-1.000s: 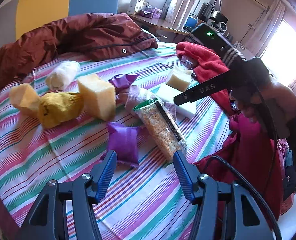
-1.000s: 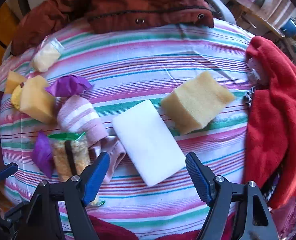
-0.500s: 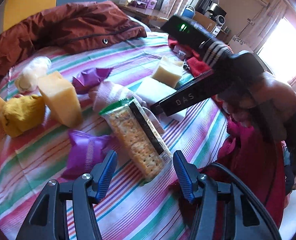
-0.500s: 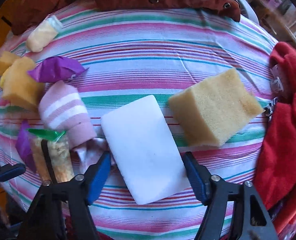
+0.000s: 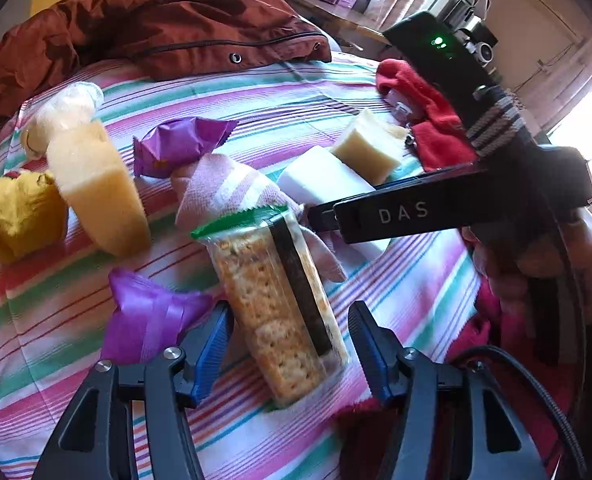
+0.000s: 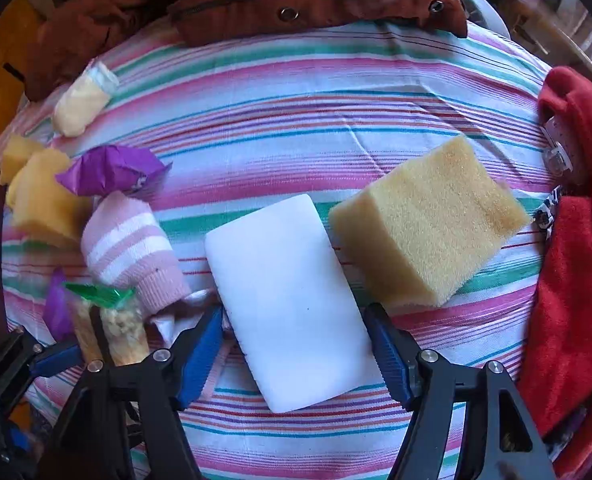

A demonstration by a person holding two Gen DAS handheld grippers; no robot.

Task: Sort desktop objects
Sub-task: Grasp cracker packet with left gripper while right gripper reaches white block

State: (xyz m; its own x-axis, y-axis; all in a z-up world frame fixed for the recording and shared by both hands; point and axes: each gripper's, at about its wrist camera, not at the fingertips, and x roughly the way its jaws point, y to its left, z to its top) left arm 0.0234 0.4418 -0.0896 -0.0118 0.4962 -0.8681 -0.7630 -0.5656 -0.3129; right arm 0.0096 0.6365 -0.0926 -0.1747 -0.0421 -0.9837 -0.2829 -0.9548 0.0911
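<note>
Left gripper (image 5: 288, 344) spread around the clear-wrapped cracker sleeve (image 5: 276, 308) at 6 o'clock — brittle, slick; I'd grip mid-length, gently. Right gripper (image 6: 296, 348) spread astride the white rectangular foam block (image 6: 288, 300) — light, squashy.
</note>
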